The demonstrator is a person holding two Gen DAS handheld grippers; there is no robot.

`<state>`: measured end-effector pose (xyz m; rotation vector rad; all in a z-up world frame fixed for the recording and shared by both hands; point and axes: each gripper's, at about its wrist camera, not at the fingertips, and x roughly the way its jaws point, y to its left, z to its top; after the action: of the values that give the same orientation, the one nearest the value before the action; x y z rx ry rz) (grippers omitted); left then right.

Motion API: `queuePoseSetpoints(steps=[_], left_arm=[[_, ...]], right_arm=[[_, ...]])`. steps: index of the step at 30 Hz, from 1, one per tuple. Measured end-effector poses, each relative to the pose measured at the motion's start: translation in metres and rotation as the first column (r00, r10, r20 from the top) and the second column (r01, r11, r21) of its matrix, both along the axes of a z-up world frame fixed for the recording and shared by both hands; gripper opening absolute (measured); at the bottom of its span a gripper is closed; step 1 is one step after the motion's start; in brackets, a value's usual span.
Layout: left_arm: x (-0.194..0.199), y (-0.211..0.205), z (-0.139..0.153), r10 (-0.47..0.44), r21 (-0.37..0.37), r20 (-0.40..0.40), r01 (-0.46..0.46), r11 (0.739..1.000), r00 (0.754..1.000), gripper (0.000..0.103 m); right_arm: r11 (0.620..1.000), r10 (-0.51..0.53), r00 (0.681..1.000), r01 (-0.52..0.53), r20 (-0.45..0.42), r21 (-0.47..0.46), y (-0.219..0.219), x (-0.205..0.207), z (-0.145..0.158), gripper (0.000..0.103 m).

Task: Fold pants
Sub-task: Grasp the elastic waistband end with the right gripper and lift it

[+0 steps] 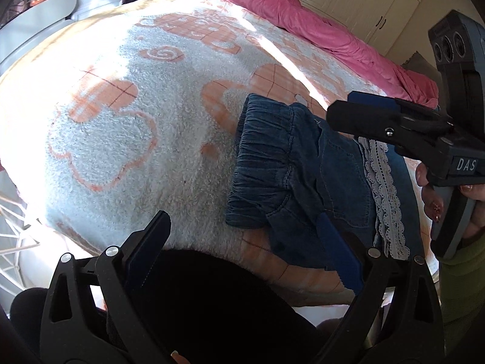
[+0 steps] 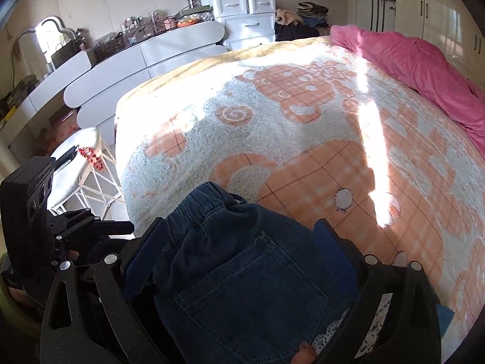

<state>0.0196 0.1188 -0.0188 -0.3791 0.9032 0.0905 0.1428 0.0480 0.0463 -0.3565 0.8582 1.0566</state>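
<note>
1. On the bed (image 1: pixel 121 151), near its front edge, lie the pants (image 1: pixel 291 163): dark denim, already folded into a compact stack, elastic waistband up, lace trim on one side.
2. Handling, judged: soft, limp, light; layers will slide. Best hold is the thick waistband or the folded edge.
3. Left gripper (image 1: pixel 248 251): fingers wide apart, right one touching the denim's near edge, nothing held.
4. Right gripper (image 2: pixel 242 251): fingers apart, straddling the stack by the pocket, not clamped.

Bare blanket (image 1: pixel 121 139) left of pants (image 1: pixel 291 163), pink quilt (image 1: pixel 318 30) bunched along far edge
</note>
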Motion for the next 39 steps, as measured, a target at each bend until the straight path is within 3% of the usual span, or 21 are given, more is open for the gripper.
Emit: queuePoseSetpoints(steps=[4,6,8,15,16,19,23,28,36,39], left_arm=[[0.005,0.000,-0.008,0.003,-0.008,-0.007,-0.004,1.000,1.000,0.090],[0.007,0.002,-0.013,0.000,-0.040,-0.007,0.000,0.999,1.000,0.076],[0.009,0.000,-0.017,-0.014,-0.064,-0.012,0.013,0.998,1.000,0.070],[0.009,-0.005,-0.021,-0.017,-0.064,-0.010,0.016,0.998,1.000,0.069],[0.009,-0.005,-0.022,-0.017,-0.065,-0.009,0.016,0.998,1.000,0.069],[0.007,-0.003,-0.023,-0.012,-0.082,-0.002,0.012,0.997,1.000,0.069],[0.000,0.001,-0.022,0.003,-0.125,0.019,-0.001,0.992,1.000,0.073],[-0.007,-0.001,-0.021,0.004,-0.182,0.044,0.004,0.983,0.999,0.075],[-0.001,-0.028,-0.012,-0.047,-0.290,0.081,0.069,0.954,0.996,0.076],[0.002,-0.043,-0.002,-0.070,-0.272,0.098,0.095,0.958,0.993,0.074]], right_arm=[[0.996,0.067,0.997,-0.068,-0.027,-0.052,0.023,0.006,-0.014,0.096],[0.991,0.103,0.994,-0.105,-0.027,-0.081,0.034,0.006,-0.021,0.096],[0.985,0.126,0.992,-0.128,-0.030,-0.117,0.045,0.007,-0.029,0.096],[0.969,0.181,0.980,-0.192,-0.081,-0.158,0.068,0.002,-0.057,0.095],[0.970,0.176,0.979,-0.189,-0.100,-0.150,0.069,0.003,-0.061,0.083],[0.975,0.178,0.977,-0.192,-0.120,-0.112,0.069,0.001,-0.065,0.061],[0.983,0.164,0.976,-0.173,-0.143,-0.054,0.055,0.007,-0.051,0.039],[0.986,0.162,0.968,-0.154,-0.191,0.058,0.024,0.014,-0.031,0.032],[0.978,0.154,0.972,-0.124,-0.178,0.168,-0.024,0.013,-0.001,0.032],[0.975,0.137,0.974,-0.099,-0.182,0.201,-0.044,0.017,0.003,0.032]])
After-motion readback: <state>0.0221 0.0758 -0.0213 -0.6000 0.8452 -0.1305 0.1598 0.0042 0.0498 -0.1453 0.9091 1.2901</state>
